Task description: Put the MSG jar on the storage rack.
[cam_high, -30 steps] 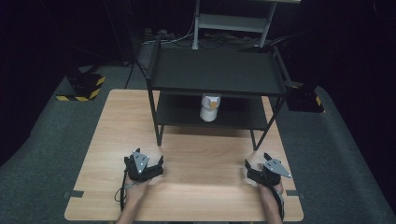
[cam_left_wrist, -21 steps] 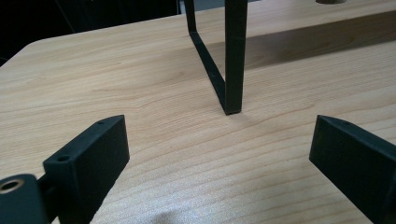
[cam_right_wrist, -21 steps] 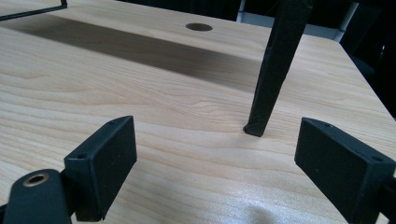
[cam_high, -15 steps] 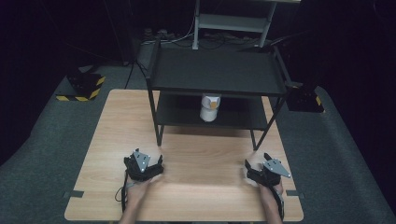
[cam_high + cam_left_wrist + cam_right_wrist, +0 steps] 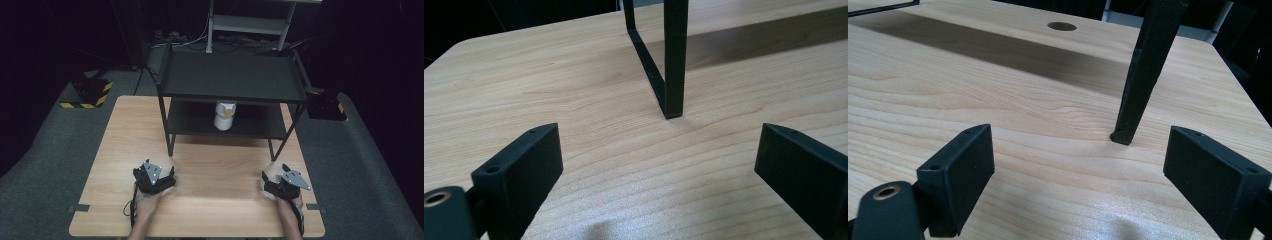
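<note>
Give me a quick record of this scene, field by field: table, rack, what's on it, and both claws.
table: wooden, rack standing on it
rack: black, two shelves
cup: white with orange mark, upright on lower shelf
left claw: open, held low over the near table edge, facing a rack leg
right claw: open, same, facing another rack leg
held: nothing

The white container (image 5: 224, 115) on the lower shelf of the black rack (image 5: 230, 80) is partly hidden: the upper shelf covers its top, and its label is too small to read. In the left gripper view the rack leg (image 5: 674, 60) is cut off by the top edge. The person's forearms are cut off by the bottom edge of the high view.
</note>
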`<control>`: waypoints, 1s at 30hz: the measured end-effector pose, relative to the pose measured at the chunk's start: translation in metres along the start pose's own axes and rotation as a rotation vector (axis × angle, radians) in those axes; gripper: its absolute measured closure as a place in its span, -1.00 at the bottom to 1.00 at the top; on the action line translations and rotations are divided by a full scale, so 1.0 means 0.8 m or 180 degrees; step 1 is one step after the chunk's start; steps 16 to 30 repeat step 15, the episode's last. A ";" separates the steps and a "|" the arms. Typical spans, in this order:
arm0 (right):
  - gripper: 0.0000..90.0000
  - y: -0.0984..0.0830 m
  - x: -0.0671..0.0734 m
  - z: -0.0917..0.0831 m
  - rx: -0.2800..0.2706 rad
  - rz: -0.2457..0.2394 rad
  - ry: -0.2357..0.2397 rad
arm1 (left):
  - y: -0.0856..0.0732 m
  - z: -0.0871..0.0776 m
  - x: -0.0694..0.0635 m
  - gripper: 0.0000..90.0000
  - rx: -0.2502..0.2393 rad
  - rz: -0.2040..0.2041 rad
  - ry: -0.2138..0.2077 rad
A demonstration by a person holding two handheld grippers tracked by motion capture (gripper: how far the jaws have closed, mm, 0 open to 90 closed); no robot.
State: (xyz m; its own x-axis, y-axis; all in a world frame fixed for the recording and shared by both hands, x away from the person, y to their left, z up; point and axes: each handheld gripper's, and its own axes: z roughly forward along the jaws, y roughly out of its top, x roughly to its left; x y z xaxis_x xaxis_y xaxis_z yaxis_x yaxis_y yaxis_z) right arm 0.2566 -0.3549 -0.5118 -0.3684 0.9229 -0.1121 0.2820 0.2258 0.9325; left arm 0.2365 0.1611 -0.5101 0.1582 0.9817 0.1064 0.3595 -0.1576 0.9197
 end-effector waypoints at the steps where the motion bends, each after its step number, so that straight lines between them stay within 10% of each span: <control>1: -0.73 0.000 0.000 0.000 -0.0002 0.0001 -0.0001 | 0.000 0.000 0.000 -0.88 -0.0001 -0.0001 0.0001; 30: -0.73 -0.001 0.000 -0.001 -0.0018 0.0008 0.0000 | 0.000 0.000 0.001 -0.88 -0.0006 -0.0033 0.0004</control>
